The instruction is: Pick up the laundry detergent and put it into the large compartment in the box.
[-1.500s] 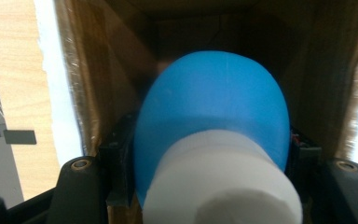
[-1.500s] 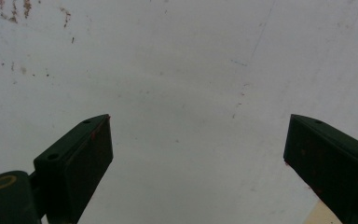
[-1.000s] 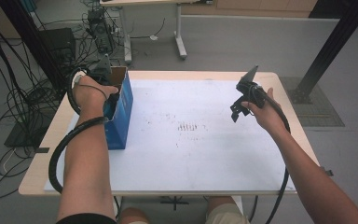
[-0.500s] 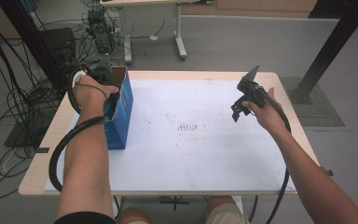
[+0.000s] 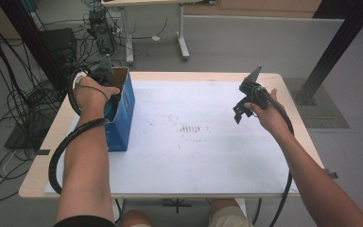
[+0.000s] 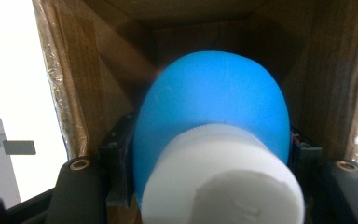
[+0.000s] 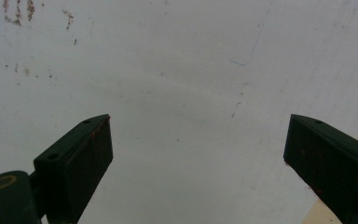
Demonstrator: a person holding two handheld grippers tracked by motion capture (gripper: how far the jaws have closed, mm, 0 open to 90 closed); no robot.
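High view first: we have our left gripper [image 5: 108, 90] down in the open top of a blue cardboard box [image 5: 123, 111] that stands at the left edge of the bench [image 5: 208, 156], while our right gripper [image 5: 244, 105] hangs above the white sheet near the far right side, well apart from the box.

Left gripper view settles what we are carrying. Our jaws are clamped on either side of a blue bottle [image 6: 214, 102] with a white cap [image 6: 223, 182], the cap end toward the camera and the rounded blue end pointing into the brown inside of the box [image 6: 121, 60]. The bottle is already between the box walls, though we cannot tell whether it rests on the bottom yet (the bottle itself hides the floor of the box).

Right gripper view shows our right jaws spread wide over the bare, lightly stained sheet [image 7: 191, 93], grasping nothing.

We judge the job to be mostly done: the bottle is picked up, carried over and inside the box. What is left, as we read it, is to lower it fully, let go and lift the left gripper clear.
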